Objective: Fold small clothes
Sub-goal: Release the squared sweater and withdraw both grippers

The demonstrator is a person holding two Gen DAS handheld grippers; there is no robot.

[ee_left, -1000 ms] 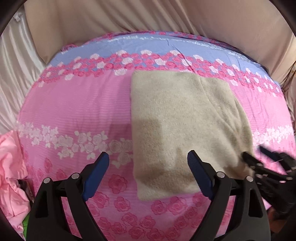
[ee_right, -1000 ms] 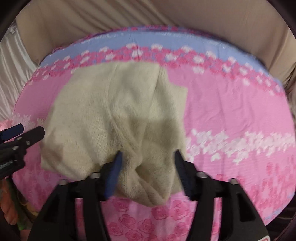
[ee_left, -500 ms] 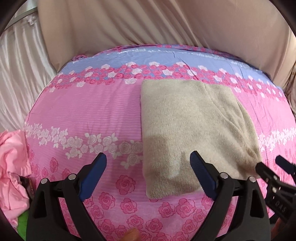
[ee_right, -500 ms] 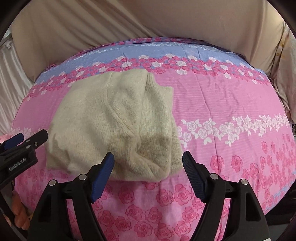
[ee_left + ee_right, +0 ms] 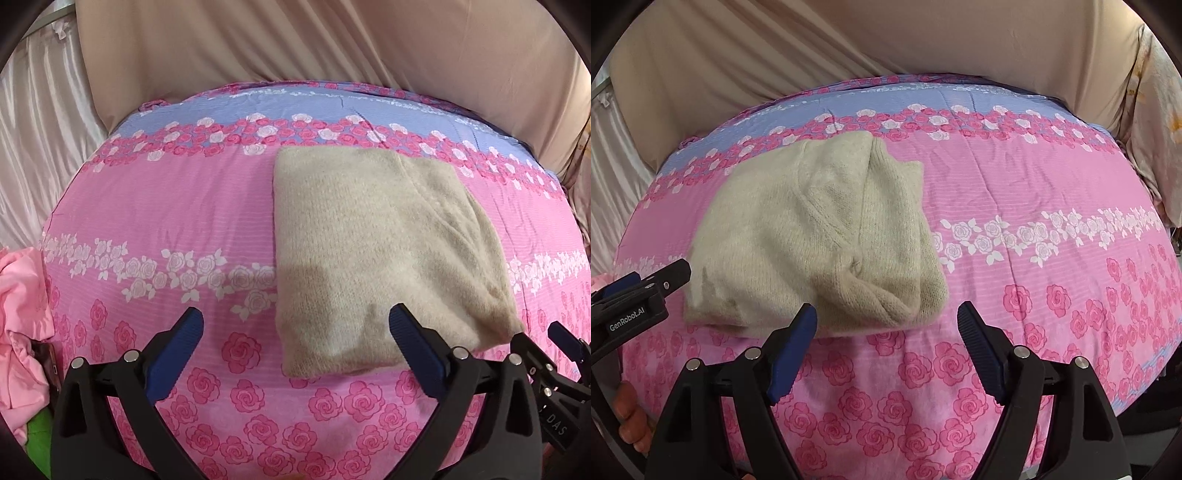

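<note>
- At the bottom of the left view, the left tongs (image 5: pixel 295 332) are wide open and hold nothing.
- At the bottom of the right view, the right tongs (image 5: pixel 886 326) are wide open too, with nothing in them.
- Just past both tongs lies the beige sweater (image 5: pixel 380 251), right of the middle in the left view. It rests flat on the bed (image 5: pixel 166 221).
- It looks soft, fuzzy and light. It will likely bend and flop, so grab a near corner or the thick folded edge.
- It is folded into a neat block.
- Some pink clothes (image 5: pixel 22 325) sit at the lower left edge.
</note>
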